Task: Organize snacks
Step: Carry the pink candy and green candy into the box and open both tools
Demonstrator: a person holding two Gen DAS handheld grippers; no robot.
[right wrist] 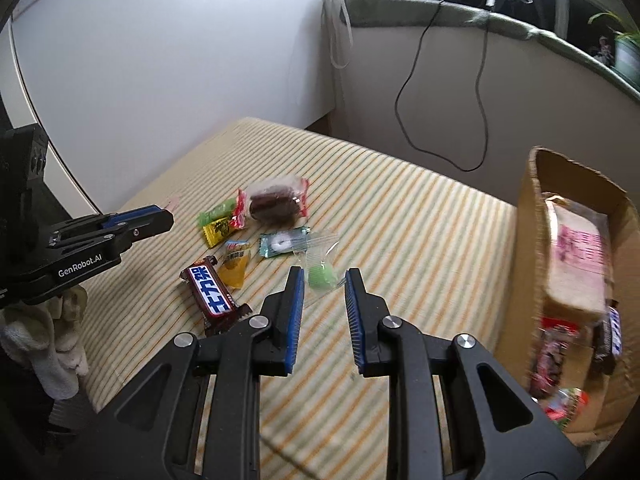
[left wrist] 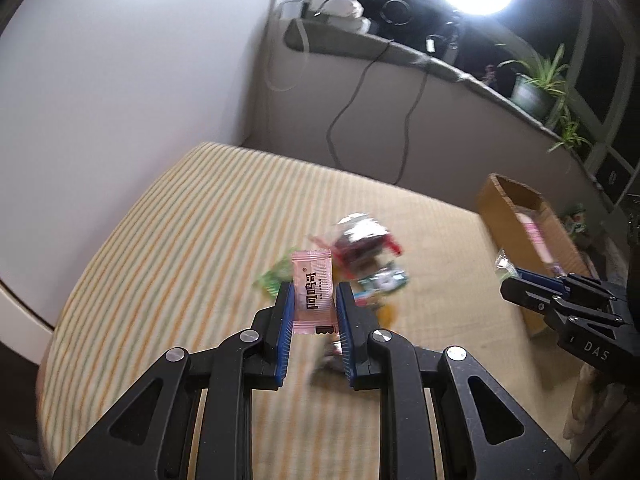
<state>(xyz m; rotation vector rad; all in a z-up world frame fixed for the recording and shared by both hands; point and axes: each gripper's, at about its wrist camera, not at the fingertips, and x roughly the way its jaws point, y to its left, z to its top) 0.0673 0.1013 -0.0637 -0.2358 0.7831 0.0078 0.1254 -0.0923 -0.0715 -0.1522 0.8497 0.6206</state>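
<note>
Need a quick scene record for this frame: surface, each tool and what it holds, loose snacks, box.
surface: striped cloth
left tool: shut on pink sachet
right tool: shut on green candy
loose snacks: chocolate bar, mint, cookie pack, yellow packet, others
box: cardboard, open, right of the pile, already holds snacks

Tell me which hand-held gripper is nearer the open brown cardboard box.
Right. The right hand-held gripper, holding a green candy, is beside the cardboard box; the left hand-held gripper is beyond the snack pile, farther away.
</note>
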